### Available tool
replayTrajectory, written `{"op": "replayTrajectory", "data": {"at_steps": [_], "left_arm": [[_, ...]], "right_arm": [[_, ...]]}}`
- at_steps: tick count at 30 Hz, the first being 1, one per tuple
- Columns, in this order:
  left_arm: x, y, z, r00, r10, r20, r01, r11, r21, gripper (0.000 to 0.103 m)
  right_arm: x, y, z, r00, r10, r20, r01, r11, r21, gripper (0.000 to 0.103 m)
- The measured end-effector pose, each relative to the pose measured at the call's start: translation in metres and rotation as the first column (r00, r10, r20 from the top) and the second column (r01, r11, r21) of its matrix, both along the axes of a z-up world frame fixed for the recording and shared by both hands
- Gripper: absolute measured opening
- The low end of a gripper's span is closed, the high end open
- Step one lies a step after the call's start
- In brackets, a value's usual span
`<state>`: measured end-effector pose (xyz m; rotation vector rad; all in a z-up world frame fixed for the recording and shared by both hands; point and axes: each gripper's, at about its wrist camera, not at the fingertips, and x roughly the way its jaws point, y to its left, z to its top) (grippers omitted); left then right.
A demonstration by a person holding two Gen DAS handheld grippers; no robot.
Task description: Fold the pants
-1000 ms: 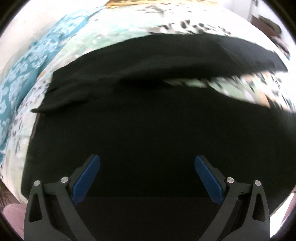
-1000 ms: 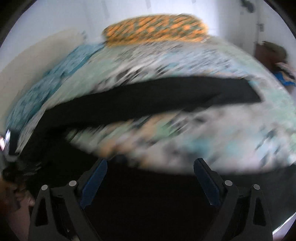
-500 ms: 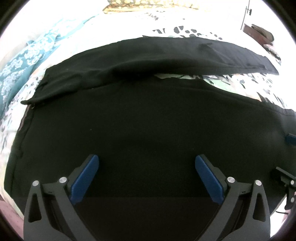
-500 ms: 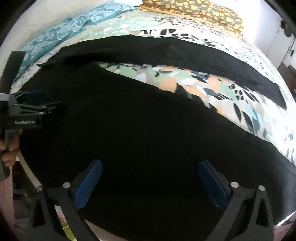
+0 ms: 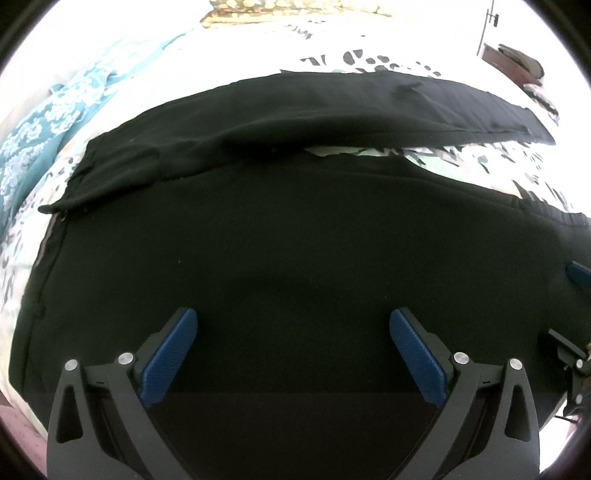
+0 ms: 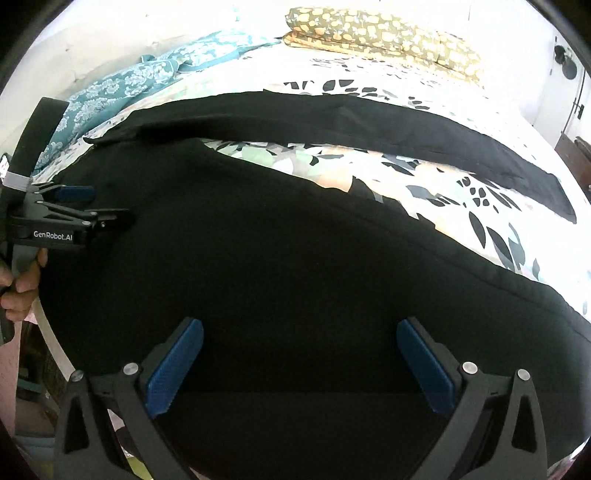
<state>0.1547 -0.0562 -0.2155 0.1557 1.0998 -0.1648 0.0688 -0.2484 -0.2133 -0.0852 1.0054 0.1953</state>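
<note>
Black pants (image 5: pixel 280 229) lie spread on a bed, legs apart in a V; the far leg (image 5: pixel 351 110) runs to the right, the near leg fills the foreground. They also show in the right wrist view (image 6: pixel 280 258). My left gripper (image 5: pixel 293 350) is open and empty just above the near leg by the waist end; it shows from the side in the right wrist view (image 6: pixel 92 210). My right gripper (image 6: pixel 299 362) is open and empty over the near leg further along; its edge shows in the left wrist view (image 5: pixel 576 277).
The bed has a leaf-print sheet (image 6: pixel 461 192). A teal patterned blanket (image 6: pixel 129 81) lies at the far left by the wall. A yellow-patterned pillow (image 6: pixel 388 33) lies at the head. A dark piece of furniture (image 5: pixel 513 55) stands at the far right.
Both grippers have come down and steadied close over the near leg of the pants. The right view swung left, so the left gripper now shows in it. Both stay open.
</note>
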Motion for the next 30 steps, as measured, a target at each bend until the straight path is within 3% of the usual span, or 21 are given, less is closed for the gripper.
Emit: {"op": "replayTrajectory", "data": {"at_steps": [30], "left_arm": [[0.0017, -0.0017, 0.0008, 1.0, -0.002, 0.011, 0.002, 1.0, 0.004, 0.103]], "right_arm": [[-0.0003, 0.0019, 0.0005, 0.999, -0.034, -0.012, 0.034, 0.999, -0.002, 0.103]]}}
